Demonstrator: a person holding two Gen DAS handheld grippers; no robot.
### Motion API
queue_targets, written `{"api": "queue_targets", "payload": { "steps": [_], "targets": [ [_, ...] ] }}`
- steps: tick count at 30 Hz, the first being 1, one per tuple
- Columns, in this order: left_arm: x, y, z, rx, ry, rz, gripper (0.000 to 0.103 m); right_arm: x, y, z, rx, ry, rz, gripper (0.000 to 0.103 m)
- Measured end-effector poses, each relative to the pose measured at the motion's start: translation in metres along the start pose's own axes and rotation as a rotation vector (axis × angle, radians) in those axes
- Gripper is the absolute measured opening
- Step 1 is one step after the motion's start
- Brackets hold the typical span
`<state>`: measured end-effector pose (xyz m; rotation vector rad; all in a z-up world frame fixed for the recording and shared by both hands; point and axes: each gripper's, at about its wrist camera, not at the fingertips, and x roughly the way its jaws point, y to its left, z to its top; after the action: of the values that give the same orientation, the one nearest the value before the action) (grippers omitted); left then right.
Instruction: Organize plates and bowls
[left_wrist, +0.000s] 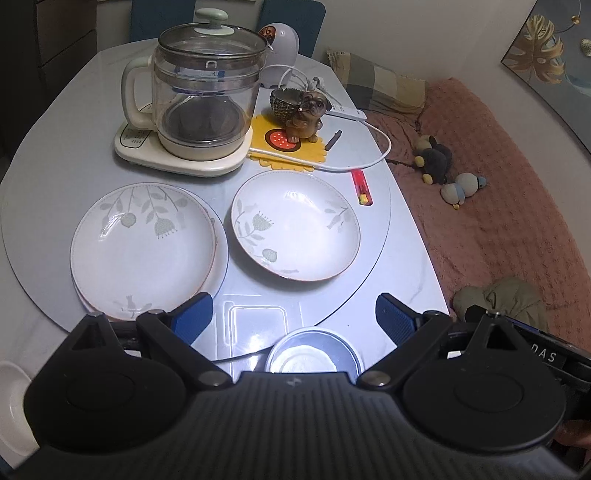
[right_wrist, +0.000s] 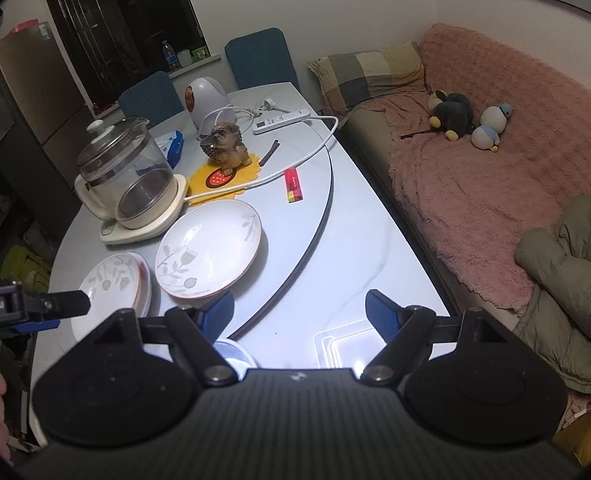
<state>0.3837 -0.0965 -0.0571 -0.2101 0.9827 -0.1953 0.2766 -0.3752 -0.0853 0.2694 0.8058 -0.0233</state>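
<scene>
A stack of flat white plates (left_wrist: 144, 243) with a grey leaf print lies on the left of the round turntable (left_wrist: 373, 236). To its right sits a deeper white plate (left_wrist: 295, 225) of the same pattern, also seen in the right wrist view (right_wrist: 210, 247) beside the stack (right_wrist: 114, 284). A small blue-rimmed bowl (left_wrist: 314, 354) stands near the table's front edge, partly under my left gripper (left_wrist: 295, 314), which is open and empty. My right gripper (right_wrist: 299, 310) hangs open over bare table, the bowl (right_wrist: 231, 352) by its left finger. A white dish (left_wrist: 11, 398) shows at the far left.
A glass kettle (left_wrist: 207, 96) on its base stands behind the plates. A dog figurine (left_wrist: 306, 114) on a yellow mat, a white cable (left_wrist: 369, 155), a red lighter (left_wrist: 362, 186) and a power strip (right_wrist: 280, 120) lie at the back right. A pink-covered sofa (right_wrist: 480, 177) borders the table's right side.
</scene>
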Motion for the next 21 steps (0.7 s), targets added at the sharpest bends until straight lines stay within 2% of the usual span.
{"api": "queue_targets", "payload": {
  "steps": [4,9,14,21],
  "targets": [
    [0.024,-0.003,0.016,-0.007,0.016,0.027,0.096,0.027,-0.004,0.016,-0.009,0.026,0.024,0.08],
    [0.057,0.004,0.028,-0.075,0.05,0.05,0.096,0.061,0.0,0.033,-0.039,0.064,0.075,0.079],
    [0.089,0.013,0.031,-0.155,0.094,0.06,0.095,0.093,0.007,0.049,-0.084,0.103,0.125,0.076],
    [0.126,0.021,0.031,-0.239,0.128,0.082,0.087,0.14,0.013,0.069,-0.136,0.158,0.185,0.074]
  ]
}}
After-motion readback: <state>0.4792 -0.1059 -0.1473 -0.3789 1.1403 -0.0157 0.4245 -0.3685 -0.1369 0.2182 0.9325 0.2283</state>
